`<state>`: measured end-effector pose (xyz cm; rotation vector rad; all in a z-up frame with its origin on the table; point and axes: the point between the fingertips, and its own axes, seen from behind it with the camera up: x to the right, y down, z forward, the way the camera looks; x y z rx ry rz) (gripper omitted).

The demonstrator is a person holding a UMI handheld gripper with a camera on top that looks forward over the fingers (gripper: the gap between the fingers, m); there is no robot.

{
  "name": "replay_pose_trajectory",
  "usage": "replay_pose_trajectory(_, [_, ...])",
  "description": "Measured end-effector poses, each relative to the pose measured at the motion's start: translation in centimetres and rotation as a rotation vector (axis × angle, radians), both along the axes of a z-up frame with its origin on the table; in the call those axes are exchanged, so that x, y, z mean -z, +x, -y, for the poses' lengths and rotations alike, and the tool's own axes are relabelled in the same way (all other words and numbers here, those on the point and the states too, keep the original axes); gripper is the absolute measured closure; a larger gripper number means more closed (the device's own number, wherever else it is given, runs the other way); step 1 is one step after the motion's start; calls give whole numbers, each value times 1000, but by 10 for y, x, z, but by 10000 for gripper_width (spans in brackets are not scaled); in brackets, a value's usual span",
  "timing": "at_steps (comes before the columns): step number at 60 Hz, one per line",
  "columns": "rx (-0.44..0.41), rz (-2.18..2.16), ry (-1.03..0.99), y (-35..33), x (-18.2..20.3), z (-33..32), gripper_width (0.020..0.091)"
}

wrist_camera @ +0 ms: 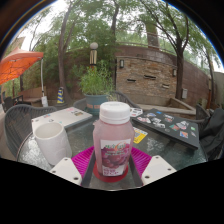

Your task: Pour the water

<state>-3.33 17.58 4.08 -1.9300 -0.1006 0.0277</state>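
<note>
A clear plastic bottle [113,140] of pink liquid, with a pale cap and a flowery label, stands upright on a round glass table [165,152]. My gripper [112,172] is open; the bottle stands between the magenta pads [82,158] with a small gap on each side. Just left of the bottle, beyond my left finger, a white cup [50,141] stands on the table.
Farther back on the table lie a white tray [62,117], a black tray of small items [170,126] and a yellow piece [138,138]. A dark mesh chair [16,125] is at the left. Beyond are an orange umbrella [18,65], trees and a stone wall [150,75].
</note>
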Motion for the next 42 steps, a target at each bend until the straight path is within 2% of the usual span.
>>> replay_pose_trajectory(3, [2, -2, 6, 1, -3, 3, 438])
replay_pose_trajectory(9, [28, 8, -11, 6, -1, 9, 280])
replay_pose_trajectory(11, [41, 12, -31, 8, 3, 13, 251])
replay_pose_trajectory(22, [65, 5, -2, -1, -22, 76, 256])
replay_pose_trajectory(33, [92, -36, 134, -25, -85, 179, 255])
replay_pose_trajectory(42, [122, -68, 194, -46, -104, 261, 258])
